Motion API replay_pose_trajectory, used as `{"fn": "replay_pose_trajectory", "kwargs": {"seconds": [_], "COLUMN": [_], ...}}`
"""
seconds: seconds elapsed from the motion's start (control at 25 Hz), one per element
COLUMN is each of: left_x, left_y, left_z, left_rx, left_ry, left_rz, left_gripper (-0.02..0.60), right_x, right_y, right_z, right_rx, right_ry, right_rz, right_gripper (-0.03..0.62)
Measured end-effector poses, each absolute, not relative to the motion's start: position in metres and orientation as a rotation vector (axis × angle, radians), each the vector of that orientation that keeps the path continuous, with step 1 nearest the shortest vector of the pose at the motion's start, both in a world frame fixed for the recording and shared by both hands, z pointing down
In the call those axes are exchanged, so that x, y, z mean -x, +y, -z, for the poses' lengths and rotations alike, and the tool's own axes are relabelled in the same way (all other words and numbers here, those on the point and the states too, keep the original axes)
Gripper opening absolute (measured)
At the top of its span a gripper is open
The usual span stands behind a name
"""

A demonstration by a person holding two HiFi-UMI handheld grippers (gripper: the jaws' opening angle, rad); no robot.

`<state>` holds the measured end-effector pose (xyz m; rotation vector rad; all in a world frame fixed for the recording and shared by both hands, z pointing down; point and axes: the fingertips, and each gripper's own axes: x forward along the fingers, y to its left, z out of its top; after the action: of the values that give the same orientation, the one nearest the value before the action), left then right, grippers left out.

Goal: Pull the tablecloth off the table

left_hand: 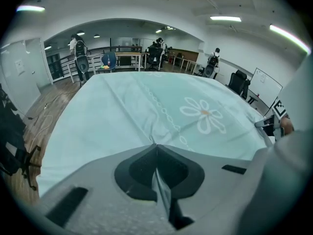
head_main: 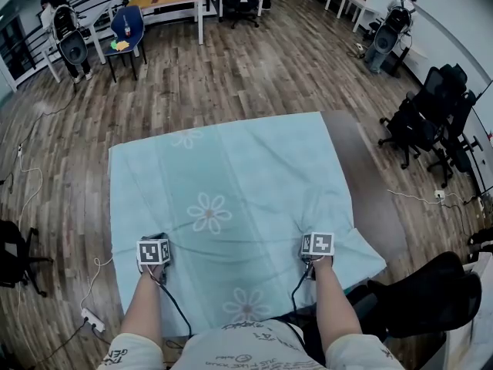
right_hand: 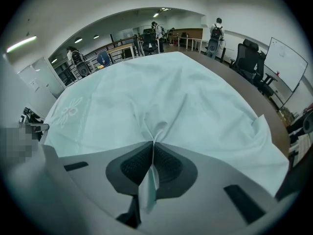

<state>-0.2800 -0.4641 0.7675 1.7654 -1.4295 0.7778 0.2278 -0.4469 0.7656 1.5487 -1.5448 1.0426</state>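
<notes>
A pale blue tablecloth [head_main: 231, 183] with white daisy prints covers a brown table [head_main: 370, 183]. My left gripper [head_main: 156, 262] rests on the cloth's near left part and is shut on a pinched fold of the tablecloth [left_hand: 156, 146], which passes between its dark pads. My right gripper [head_main: 316, 254] sits on the near right part, also shut on a fold of the tablecloth [right_hand: 153, 142], with cloth hanging through its jaws. The cloth [right_hand: 161, 92] puckers toward each pinch. Its near right corner [head_main: 370, 264] hangs off the table's edge.
Wooden floor surrounds the table. Black office chairs [head_main: 431, 114] stand at the right, another chair [head_main: 431, 303] close at the near right. A power strip and cable [head_main: 91, 318] lie on the floor at the near left. Desks and a blue chair [head_main: 127, 25] stand far back.
</notes>
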Motion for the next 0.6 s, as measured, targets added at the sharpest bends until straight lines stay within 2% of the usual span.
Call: {"fn": "replay_pose_trajectory", "kwargs": {"seconds": [0.6], "left_x": [0.284], "left_y": [-0.454], "left_z": [-0.721], "left_rx": [-1.825], "left_ry": [-1.495], "left_rz": [-0.624], "left_gripper": [0.005], "right_x": [-0.21], "right_y": [-0.435], "right_z": [-0.711], "right_rx": [-1.653], "right_ry": [-1.733], "right_rz": [-0.882], "right_gripper": [0.017]}}
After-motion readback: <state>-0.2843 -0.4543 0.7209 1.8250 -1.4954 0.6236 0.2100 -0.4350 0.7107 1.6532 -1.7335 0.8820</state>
